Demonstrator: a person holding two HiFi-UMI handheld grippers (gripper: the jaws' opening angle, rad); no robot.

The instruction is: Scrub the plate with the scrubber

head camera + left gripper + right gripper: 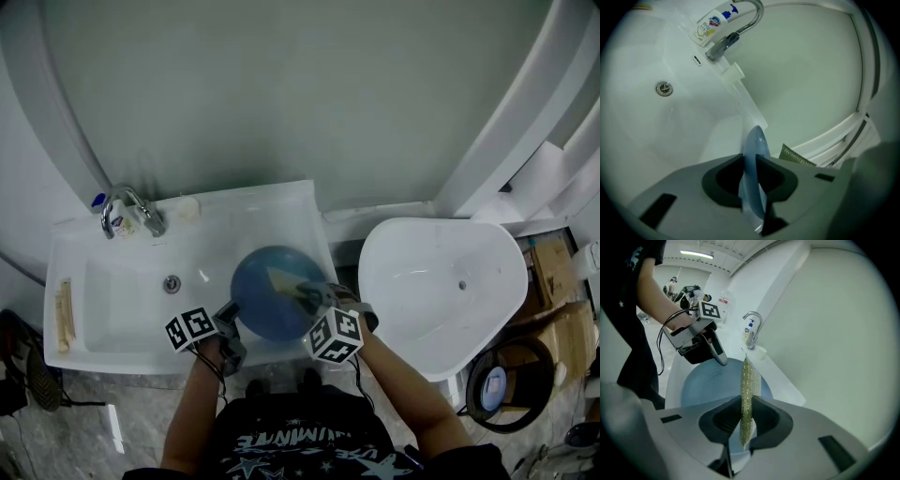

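Observation:
A round blue plate (pixel 272 292) is held over the right end of the white sink (pixel 112 281). My left gripper (pixel 230 321) is shut on the plate's near-left rim; in the left gripper view the plate (pixel 754 159) stands edge-on between the jaws. My right gripper (pixel 314 298) is shut on a thin yellow-green scrubber (pixel 283 281), which lies against the plate's face. In the right gripper view the scrubber (pixel 747 390) stands upright between the jaws, with the plate (pixel 705 387) behind it and the left gripper (pixel 721 357) at its far rim.
A chrome faucet (pixel 127 208) stands at the sink's back left and the drain (pixel 172 283) is in the basin. A brush (pixel 64 314) lies on the left ledge. A white toilet bowl (pixel 441 281) sits right of the sink.

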